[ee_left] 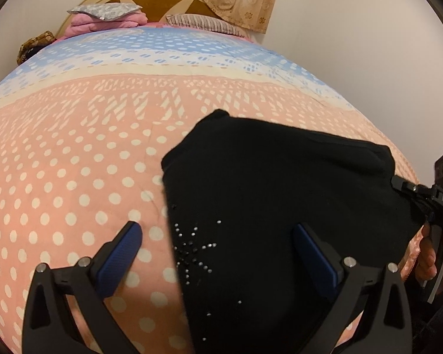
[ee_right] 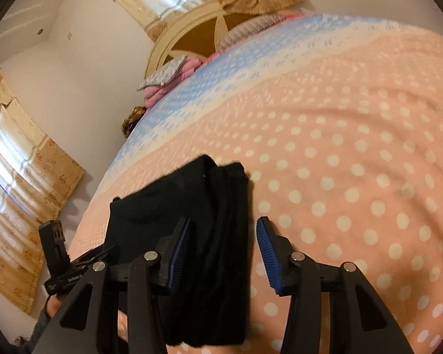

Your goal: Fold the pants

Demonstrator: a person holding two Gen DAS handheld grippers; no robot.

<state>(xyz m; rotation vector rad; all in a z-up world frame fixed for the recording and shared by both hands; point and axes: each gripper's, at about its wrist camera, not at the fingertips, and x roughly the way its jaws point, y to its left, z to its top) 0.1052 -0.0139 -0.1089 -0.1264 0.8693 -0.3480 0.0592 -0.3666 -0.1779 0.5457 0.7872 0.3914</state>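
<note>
Pants (ee_left: pixel 268 206) lying as a compact black bundle on the bedspread (ee_left: pixel 73 177), near the foot edge of the bed; several stacked layers showing along one side in the right wrist view, rhinestone star showing on top in the left. Folding looking nearly finished, judging by the small thick shape; perhaps only a last squaring or smoothing remaining.

Left gripper (ee_left: pixel 218 236) hovering low over the bundle's left edge, jaws spread wide, one blue pad (ee_left: pixel 127 244) over the dotted spread, the other over black cloth; gripping nothing. Right gripper (ee_right: pixel 223 247) likewise released, jaws apart and straddling the layered edge, not pinching it. Both tools angling downward from the bed's foot, pointing toward the headboard (ee_left: pixel 162 0). Pillows (ee_left: pixel 103 10) sitting well apart from the work.
</note>
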